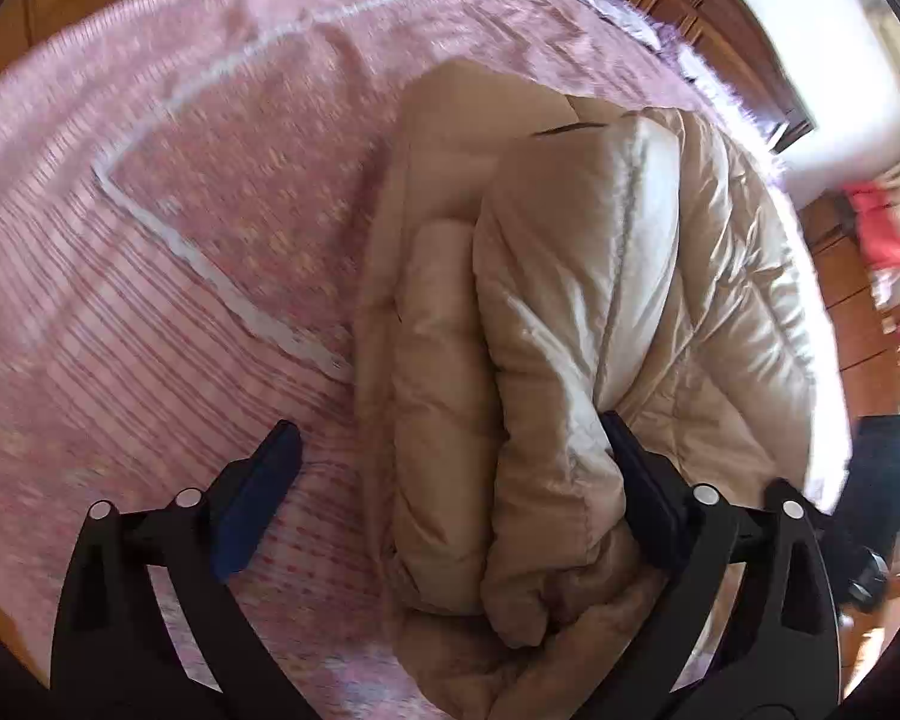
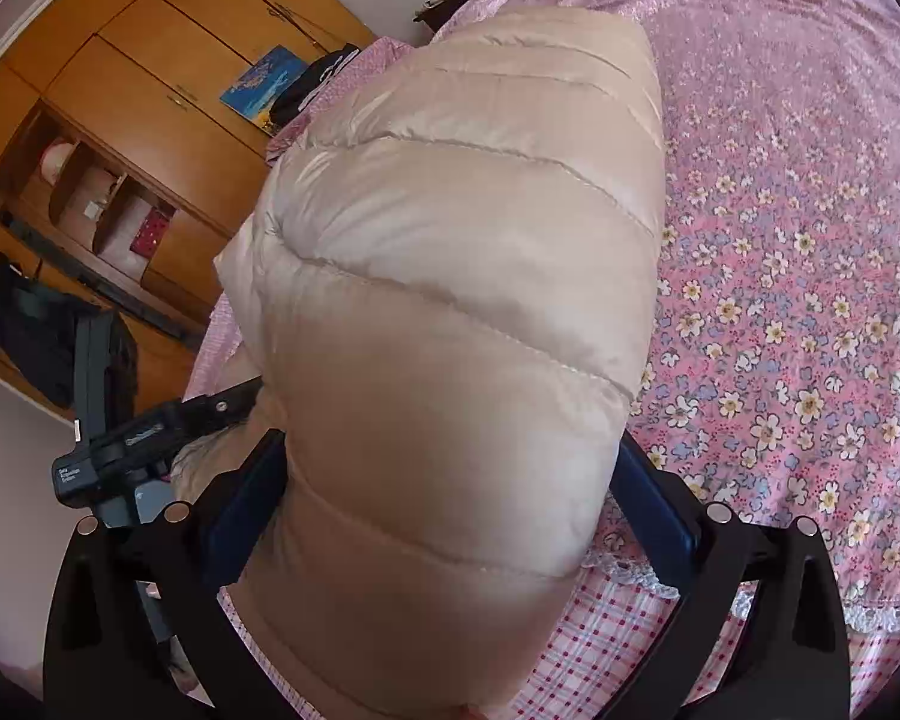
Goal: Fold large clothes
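A beige quilted puffer jacket (image 1: 600, 300) lies bunched and partly folded on the pink bedspread (image 1: 180, 180). My left gripper (image 1: 450, 444) is open, its jaws wide apart. Its right finger (image 1: 642, 480) touches the jacket's folded edge and its left finger (image 1: 258, 498) is over bare bedspread. In the right wrist view a padded section of the jacket (image 2: 450, 312) fills the space between the fingers. My right gripper (image 2: 450, 480) stands wide with the puffy fabric pressed between both pads, holding it above the flowered bedspread (image 2: 798, 276).
A wooden wardrobe (image 2: 138, 96) with shelves stands beyond the bed. A black stand with dark clothing (image 2: 48, 330) is at the bedside. Wooden floor (image 1: 852, 288) and red cloth (image 1: 876, 222) lie beyond the bed's right edge.
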`<move>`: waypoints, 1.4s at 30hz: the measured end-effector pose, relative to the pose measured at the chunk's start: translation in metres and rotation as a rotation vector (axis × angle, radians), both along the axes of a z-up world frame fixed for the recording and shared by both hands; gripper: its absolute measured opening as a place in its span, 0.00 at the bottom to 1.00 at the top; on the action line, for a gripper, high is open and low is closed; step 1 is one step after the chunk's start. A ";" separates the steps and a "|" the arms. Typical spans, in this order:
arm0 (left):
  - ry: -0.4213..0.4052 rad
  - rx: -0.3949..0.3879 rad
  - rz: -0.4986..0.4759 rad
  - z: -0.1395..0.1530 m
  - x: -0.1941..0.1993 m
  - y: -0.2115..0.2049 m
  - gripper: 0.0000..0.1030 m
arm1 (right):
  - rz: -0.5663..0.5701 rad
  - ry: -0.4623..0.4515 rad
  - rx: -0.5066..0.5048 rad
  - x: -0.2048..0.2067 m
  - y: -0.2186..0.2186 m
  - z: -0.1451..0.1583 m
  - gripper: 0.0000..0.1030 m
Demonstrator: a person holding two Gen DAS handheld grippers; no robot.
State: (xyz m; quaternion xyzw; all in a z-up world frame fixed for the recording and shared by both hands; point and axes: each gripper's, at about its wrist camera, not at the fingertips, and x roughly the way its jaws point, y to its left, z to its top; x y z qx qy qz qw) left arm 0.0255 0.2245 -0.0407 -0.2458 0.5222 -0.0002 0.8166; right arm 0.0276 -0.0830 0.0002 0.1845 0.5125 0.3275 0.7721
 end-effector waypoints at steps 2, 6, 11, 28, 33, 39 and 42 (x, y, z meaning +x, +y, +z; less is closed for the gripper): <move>0.001 -0.031 -0.011 -0.005 0.000 -0.003 0.92 | 0.001 0.016 0.011 0.001 -0.004 -0.001 0.95; -0.009 -0.064 -0.028 -0.009 0.002 -0.012 0.85 | 0.001 0.022 0.028 0.001 -0.010 -0.001 0.94; -0.038 -0.221 -0.104 -0.015 0.013 -0.032 0.76 | 0.012 0.014 0.037 0.004 -0.008 0.004 0.90; -0.306 -0.365 -0.370 0.037 0.084 -0.150 0.69 | -0.222 -0.304 0.055 -0.006 -0.102 0.089 0.66; -0.260 -0.336 -0.427 0.020 0.107 -0.199 0.69 | -0.296 -0.304 -0.006 -0.006 -0.143 0.079 0.66; -0.149 -0.255 -0.367 -0.031 0.118 -0.211 0.74 | -0.373 -0.122 -0.043 0.001 -0.173 0.008 0.80; -0.167 -0.186 -0.363 -0.025 0.107 -0.208 0.75 | -0.371 -0.153 -0.081 -0.007 -0.174 0.010 0.84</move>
